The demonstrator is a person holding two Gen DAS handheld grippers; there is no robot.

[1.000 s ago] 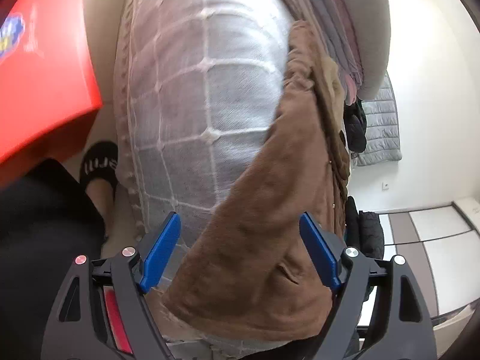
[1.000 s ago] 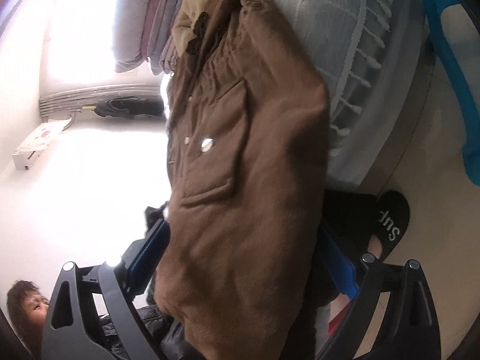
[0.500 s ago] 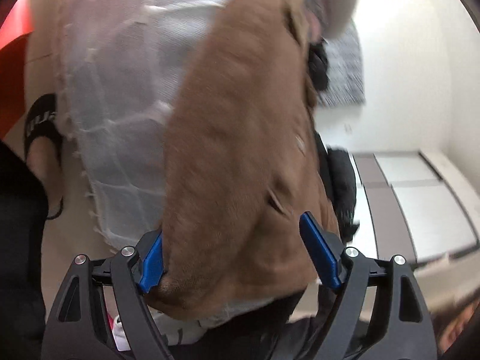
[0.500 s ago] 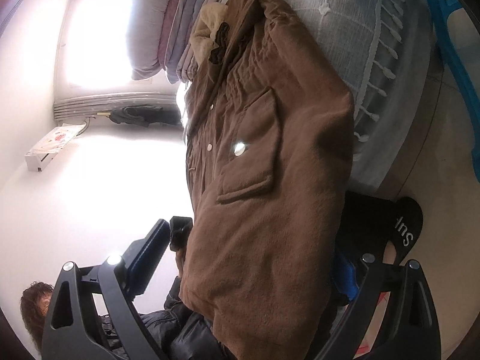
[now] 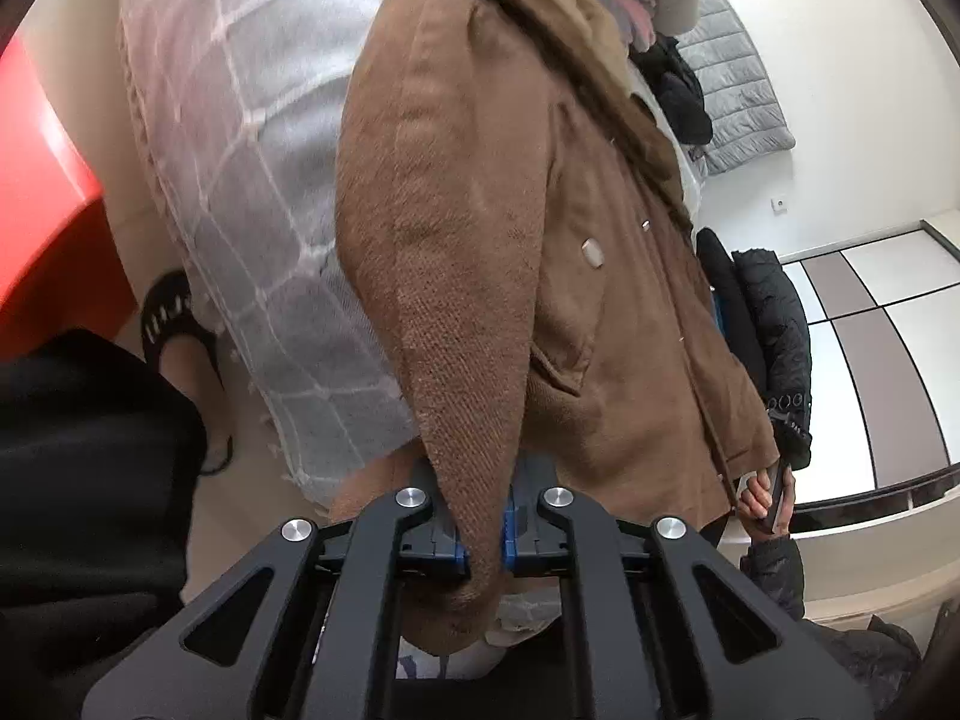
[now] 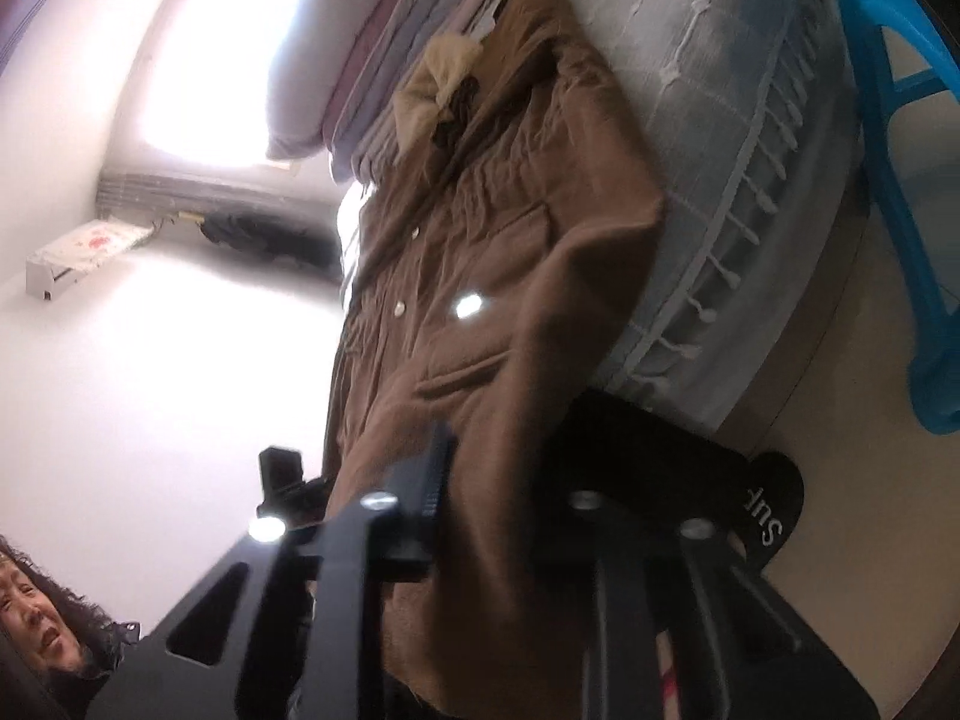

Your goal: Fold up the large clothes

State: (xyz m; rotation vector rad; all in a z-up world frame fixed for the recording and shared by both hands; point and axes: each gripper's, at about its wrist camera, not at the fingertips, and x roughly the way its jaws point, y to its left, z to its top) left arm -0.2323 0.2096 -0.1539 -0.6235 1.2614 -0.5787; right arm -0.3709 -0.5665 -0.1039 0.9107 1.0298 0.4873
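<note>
A large brown coat [image 5: 492, 228] lies on a bed covered with a grey checked blanket [image 5: 252, 120]. It has snap buttons, a pocket flap and a pale furry collar at the far end. My left gripper [image 5: 480, 540] is shut on the coat's near edge, a fold of cloth pinched between its blue pads. In the right wrist view the coat [image 6: 498, 276] runs from the collar down to my right gripper [image 6: 498, 480], which is shut on the coat's hem. That view is blurred and the cloth hides the right finger.
A stack of folded bedding [image 6: 372, 60] lies at the bed's head. A blue plastic chair [image 6: 900, 180] and a black slipper [image 6: 774, 516] are beside the bed. A red object [image 5: 36, 192] is at the left. Dark jackets [image 5: 774, 324] hang at the right. A second person's hand [image 5: 762, 492] and face [image 6: 36, 630] show.
Both grippers have closed from wide open onto the coat's near edge. The coat's edge now rises off the blanket between the pads.
</note>
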